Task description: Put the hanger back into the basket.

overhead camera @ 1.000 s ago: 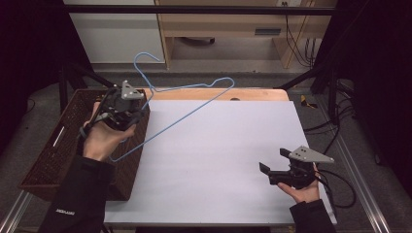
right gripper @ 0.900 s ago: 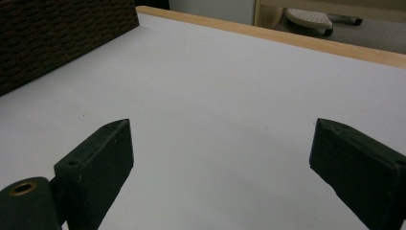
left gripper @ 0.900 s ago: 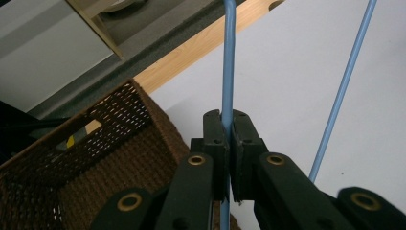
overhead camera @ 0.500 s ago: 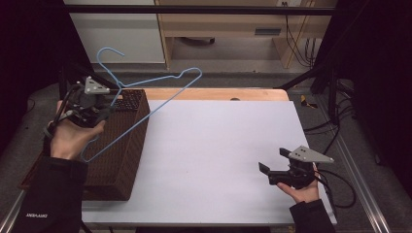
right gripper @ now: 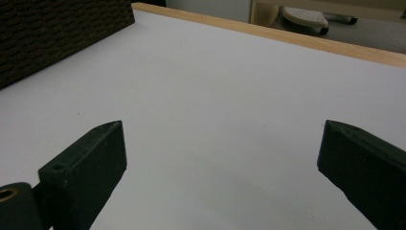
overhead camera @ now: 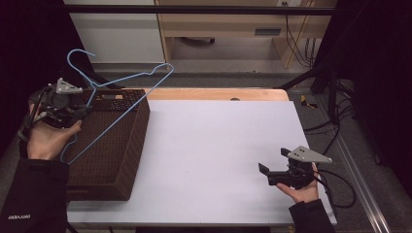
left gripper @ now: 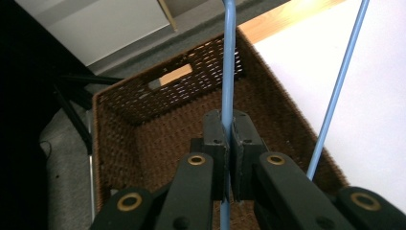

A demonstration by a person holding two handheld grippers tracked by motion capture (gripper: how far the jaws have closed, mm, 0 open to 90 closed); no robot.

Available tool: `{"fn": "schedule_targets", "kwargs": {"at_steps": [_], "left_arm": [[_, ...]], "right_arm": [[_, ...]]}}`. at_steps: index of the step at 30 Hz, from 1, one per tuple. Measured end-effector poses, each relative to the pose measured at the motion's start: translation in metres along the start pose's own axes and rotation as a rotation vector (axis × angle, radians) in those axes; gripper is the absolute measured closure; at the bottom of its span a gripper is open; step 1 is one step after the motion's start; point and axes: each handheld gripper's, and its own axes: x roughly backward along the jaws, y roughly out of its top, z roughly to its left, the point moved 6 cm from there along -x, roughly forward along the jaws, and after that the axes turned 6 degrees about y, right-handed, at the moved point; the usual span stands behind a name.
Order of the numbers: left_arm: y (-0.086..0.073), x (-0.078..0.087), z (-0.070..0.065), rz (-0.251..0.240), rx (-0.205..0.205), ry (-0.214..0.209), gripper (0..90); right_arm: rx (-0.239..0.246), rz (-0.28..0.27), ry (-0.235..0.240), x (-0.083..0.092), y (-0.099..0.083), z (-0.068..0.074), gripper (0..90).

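Since a moment ago, the left gripper [overhead camera: 80, 112] has carried the blue hanger [overhead camera: 127, 101] out toward nine o'clock — now over the brown basket [overhead camera: 133, 145]. Its jaws pinch one thin wire tight. The hanger looks light, stiff and a bit slippery, so hold a straight bar. The right gripper [overhead camera: 273, 166] rests wide apart, holding nothing, at four o'clock.

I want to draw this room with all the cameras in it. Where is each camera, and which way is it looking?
High view: sits above the person's side, looks forward and down on the table; shows both forearms, the left gripper and right gripper.
Left gripper view: rides the left gripper, looks down into the wicker basket; its jaws pinch the blue hanger.
Right gripper view: rides the right gripper, looks low across the table toward the basket; its jaws stand wide apart.
Shared: the basket appears in all three views; the hanger in the high and left gripper views.
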Motion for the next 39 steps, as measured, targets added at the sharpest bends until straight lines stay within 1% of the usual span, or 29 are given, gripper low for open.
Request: {"fn": "schedule_targets", "kwargs": {"at_steps": [6, 9, 11, 15, 19, 22, 23, 27, 29, 31, 32, 39], "left_arm": [[-0.013, -0.01, 0.012, 0.03, 0.009, 0.027, 87.0], [-0.02, -0.017, 0.018, 0.058, 0.022, 0.039, 87.0], [-0.024, -0.021, 0.023, 0.069, 0.02, 0.055, 87.0], [-0.033, -0.028, 0.031, 0.083, 0.025, 0.06, 87.0], [-0.043, -0.034, 0.039, 0.11, 0.025, 0.084, 87.0], [-0.051, -0.038, 0.044, 0.127, 0.039, 0.102, 87.1], [-0.055, -0.039, 0.045, 0.134, 0.042, 0.1, 87.0], [-0.065, -0.044, 0.047, 0.148, 0.046, 0.113, 87.0], [-0.071, -0.048, 0.047, 0.158, 0.057, 0.112, 87.0], [-0.077, -0.051, 0.047, 0.174, 0.057, 0.113, 87.0], [-0.079, -0.053, 0.047, 0.172, 0.062, 0.115, 87.0], [-0.102, -0.072, 0.039, 0.216, 0.08, 0.122, 87.0]], "right_arm": [[0.0, 0.0, -0.003, 0.0, 0.0, 0.0, 2.9], [-0.005, 0.005, -0.003, 0.0, 0.0, 0.0, 2.6], [-0.001, 0.006, -0.003, -0.001, 0.0, 0.0, 2.6], [-0.002, 0.006, -0.006, -0.001, -0.001, 0.0, 2.6], [-0.002, 0.012, -0.003, -0.003, -0.001, 0.001, 2.7], [0.003, 0.018, -0.003, -0.004, -0.002, 0.001, 2.7], [0.004, 0.017, -0.002, -0.004, -0.002, 0.001, 2.8], [0.0, 0.014, -0.005, -0.004, -0.002, 0.001, 2.9], [0.003, 0.017, -0.003, -0.004, -0.002, 0.001, 2.9], [0.006, 0.019, -0.003, -0.005, -0.003, 0.001, 2.9], [0.006, 0.019, -0.002, -0.005, -0.003, 0.001, 2.9], [0.003, 0.021, -0.004, -0.005, -0.003, 0.001, 3.0]]}}
